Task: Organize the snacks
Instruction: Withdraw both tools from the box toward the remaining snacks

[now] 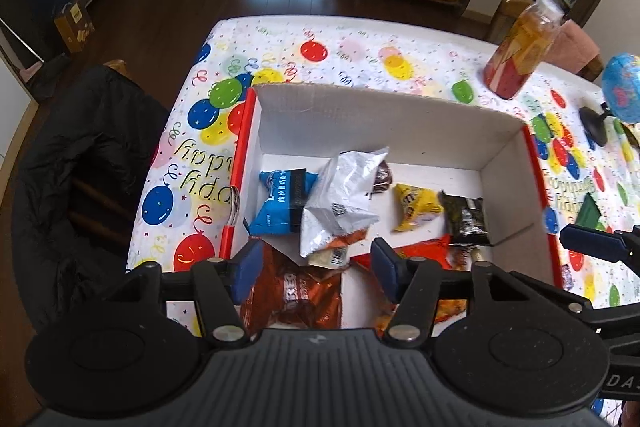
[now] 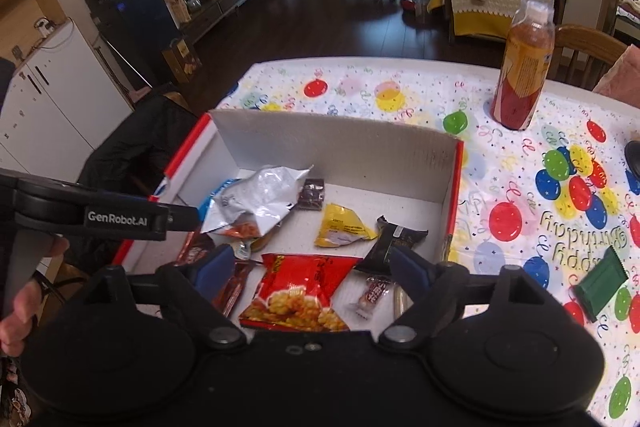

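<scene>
- Right wrist view: my right gripper (image 2: pixel 308 269) hangs with fingers apart and empty over the box (image 2: pixel 332 147) — snacks lie loose inside, one green packet (image 2: pixel 600 283) outside on the table (image 2: pixel 520 187), right of it.
- Left gripper (image 1: pixel 314 269) likewise spread, holding nothing.
- Green packet looks light, crinkly, slippery — I'd pinch its sealed edge.

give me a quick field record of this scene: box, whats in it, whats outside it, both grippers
box: white cardboard box with red edges, open top, on balloon tablecloth
inside: silver packet, yellow packet, black packet, red snack bag, blue packet
outside: green packet on the cloth right of box; drink bottle upright beyond it
left gripper: open, empty, over the box's near end
right gripper: open, empty, above red snack bag
</scene>
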{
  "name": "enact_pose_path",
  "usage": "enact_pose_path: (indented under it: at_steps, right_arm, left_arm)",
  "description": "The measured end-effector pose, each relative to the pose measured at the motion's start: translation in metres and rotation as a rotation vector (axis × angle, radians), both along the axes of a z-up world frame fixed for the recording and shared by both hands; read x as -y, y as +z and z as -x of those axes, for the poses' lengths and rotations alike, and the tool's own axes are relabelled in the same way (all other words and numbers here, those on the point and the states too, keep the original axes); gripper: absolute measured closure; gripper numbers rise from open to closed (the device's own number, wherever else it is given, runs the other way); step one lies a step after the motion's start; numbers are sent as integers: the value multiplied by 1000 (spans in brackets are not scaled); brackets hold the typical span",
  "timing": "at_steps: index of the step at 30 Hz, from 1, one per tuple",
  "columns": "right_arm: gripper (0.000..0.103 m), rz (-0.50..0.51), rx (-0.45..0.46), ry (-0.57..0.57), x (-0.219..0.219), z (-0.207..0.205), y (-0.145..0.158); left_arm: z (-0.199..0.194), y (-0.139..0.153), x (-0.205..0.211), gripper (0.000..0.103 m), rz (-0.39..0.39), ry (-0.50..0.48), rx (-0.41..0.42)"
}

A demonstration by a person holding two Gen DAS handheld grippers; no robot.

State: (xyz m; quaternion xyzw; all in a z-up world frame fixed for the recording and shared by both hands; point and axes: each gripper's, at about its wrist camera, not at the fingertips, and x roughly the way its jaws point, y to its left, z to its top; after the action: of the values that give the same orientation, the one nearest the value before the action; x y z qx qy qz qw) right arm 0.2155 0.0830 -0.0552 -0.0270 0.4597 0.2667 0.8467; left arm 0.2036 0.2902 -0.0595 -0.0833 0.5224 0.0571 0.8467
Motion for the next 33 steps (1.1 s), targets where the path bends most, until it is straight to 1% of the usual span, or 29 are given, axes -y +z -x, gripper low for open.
enact_pose_path:
  at_steps: [2,3,6,9,10,11,12,15,17,19,20,21,22,25,29,33]
  right_arm:
    - [17,-9,8,-1,4,6,6]
    - [16,-15,12,-2,7,9,9]
    - [2,-40,24,-4,16,19,18]
    - [1,-62,40,-7,27,28,26]
    - [1,-66,46,-11,31,30,29]
    - [1,-69,54,-16,36,33,31]
    - [1,-72,61,-23,41,36,33]
    - [1,-89,67,-48,59,41,38]
    - [0,-100,71,-63,74,45,40]
    - [0,-109,81,-83,89,49,41]
    - [0,-111,87,-90,97,51,41]
    - [0,-106,93,-99,104,54,41]
    - [0,-98,99,-110,112,56,40]
    - [0,-74,116,-125,134,62,34]
    - [0,-33,144,-138,165,68,27]
    - [0,-15,113,-160,201,66,17]
  left_arm:
    - [6,6,5,42,2,-10,16]
    - [9,9,7,39,1,-16,27]
    - [18,19,16,30,8,-34,59]
    - [26,27,26,27,16,-55,85]
    - [28,30,30,25,18,-61,94]
    - [30,32,34,20,19,-67,104]
    - [32,35,38,18,20,-73,116]
    - [37,41,54,17,26,-100,141]
    - [41,44,66,14,37,-116,158]
    - [44,46,79,12,50,-135,171]
    - [44,46,85,9,55,-145,174]
    - [45,45,92,3,61,-155,179]
    - [45,45,98,1,66,-164,187]
    - [45,41,119,1,80,-184,198]
    - [41,34,151,1,96,-207,192]
    - [36,24,185,1,110,-221,179]
